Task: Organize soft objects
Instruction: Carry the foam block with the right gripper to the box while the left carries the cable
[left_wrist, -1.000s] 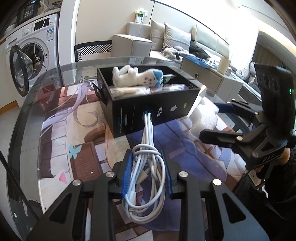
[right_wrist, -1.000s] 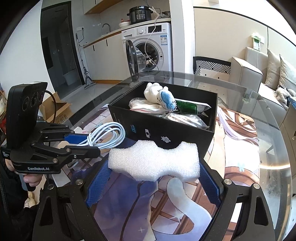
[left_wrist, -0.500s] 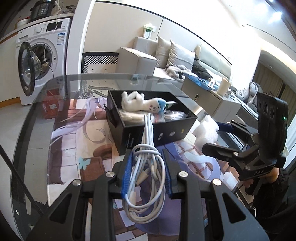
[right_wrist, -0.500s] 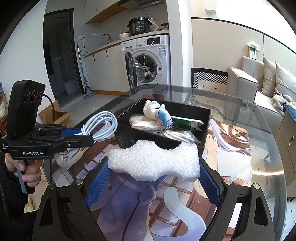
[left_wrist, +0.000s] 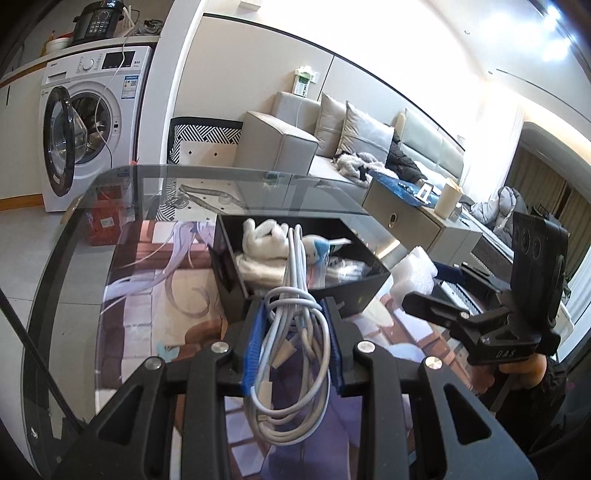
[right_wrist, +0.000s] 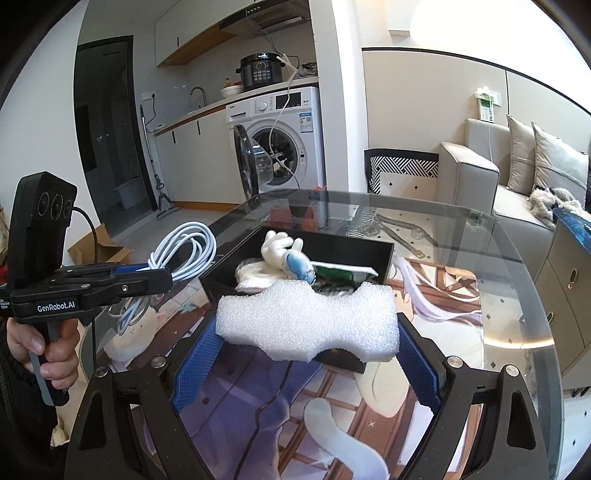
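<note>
Glass table (right_wrist: 517, 280) (illustrated mat (right_wrist: 258, 417), black box (left_wrist: 354, 291))

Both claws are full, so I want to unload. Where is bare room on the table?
Free: the mat left of the box, and the glass right of it. Crowded: inside the box, full with the plush and packets.

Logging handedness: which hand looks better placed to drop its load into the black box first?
Probably left: its gripper holds the coiled white cable already overlapping the black box; the right's white foam block looks nearer.
</note>
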